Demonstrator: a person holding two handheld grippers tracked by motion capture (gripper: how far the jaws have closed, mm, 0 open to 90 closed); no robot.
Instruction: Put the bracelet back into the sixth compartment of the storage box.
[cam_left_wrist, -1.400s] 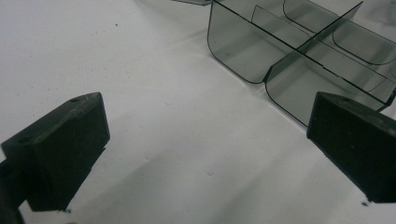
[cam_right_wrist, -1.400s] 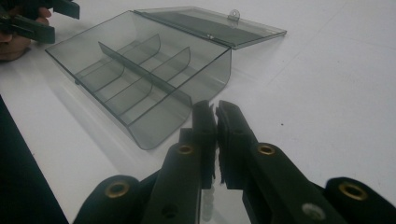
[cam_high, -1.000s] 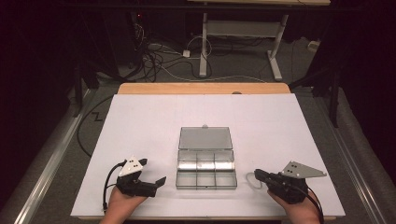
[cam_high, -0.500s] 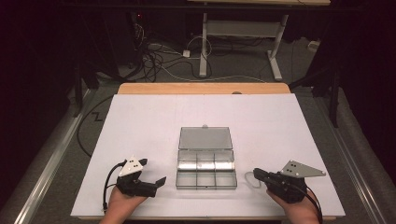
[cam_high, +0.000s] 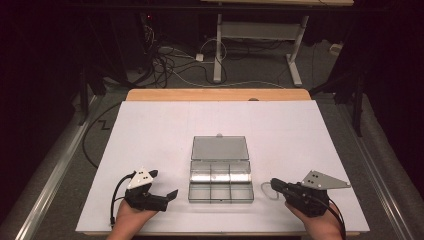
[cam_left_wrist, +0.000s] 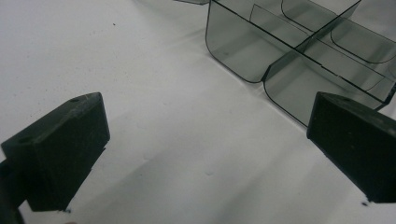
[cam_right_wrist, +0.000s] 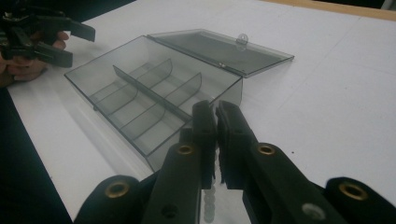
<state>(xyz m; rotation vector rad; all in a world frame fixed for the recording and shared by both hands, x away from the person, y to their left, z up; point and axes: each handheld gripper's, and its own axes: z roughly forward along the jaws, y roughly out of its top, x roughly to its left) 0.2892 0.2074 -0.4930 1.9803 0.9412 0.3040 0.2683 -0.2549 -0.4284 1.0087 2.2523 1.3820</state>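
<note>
A clear grey compartment box (cam_high: 220, 176) lies open at the middle of the white table (cam_high: 150, 130), its lid (cam_high: 220, 148) flat behind it. My left gripper (cam_high: 164, 184) rests to the box's left, open, with bare table between its jaws (cam_left_wrist: 205, 121); the box's corner (cam_left_wrist: 280, 56) is just ahead. At the box's right, my right gripper (cam_high: 274, 184) lies with its jaws together (cam_right_wrist: 216, 112). A string of small pale beads (cam_right_wrist: 210, 201) is pinched between them, and its loop (cam_high: 264, 191) lies on the table by the tip. The box's compartments (cam_right_wrist: 149, 88) look empty.
Beyond the white sheet, a wooden strip (cam_high: 215, 94) marks the table's far edge. Desk legs (cam_high: 218, 50) and cables (cam_high: 165, 60) stand on the dark floor behind. From the right gripper view, the left gripper (cam_right_wrist: 83, 46) sits past the box.
</note>
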